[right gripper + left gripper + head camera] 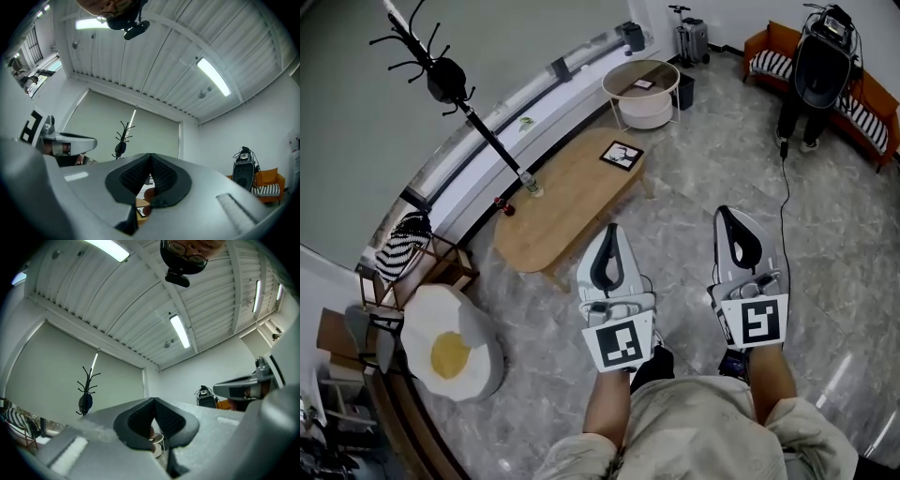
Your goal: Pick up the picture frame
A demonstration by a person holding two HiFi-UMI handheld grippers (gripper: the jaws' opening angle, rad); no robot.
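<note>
One picture frame, dark-edged with a pale picture, lies flat near the far end of the one long wooden table. Nothing touches it, and both grippers are well apart from it on the near side.

Of the two grippers, the left gripper hangs over the floor just beside the table's near edge. Its jaws are pressed together at the tips with nothing between them. The right gripper is level with it, farther from the table, and is also clenched and empty. Each carries one marker cube, the left and the right, so there are two in all.

On the table with the frame is one small red thing, too small to make out. At the table's far edge stands one black coat stand with a dark bag hanging from it.

Beyond the table's far end is one round white table. A small flat thing lies on its top, and I cannot tell what it is. One dark bin stands just beside it, and one suitcase is farther back by the wall.

At the far right is one orange sofa with two striped cushions, one at and one at. A black machine on a stand is in front of it.

At the near left are one cushion shaped like a fried egg and one striped cushion on a wooden chair.
</note>
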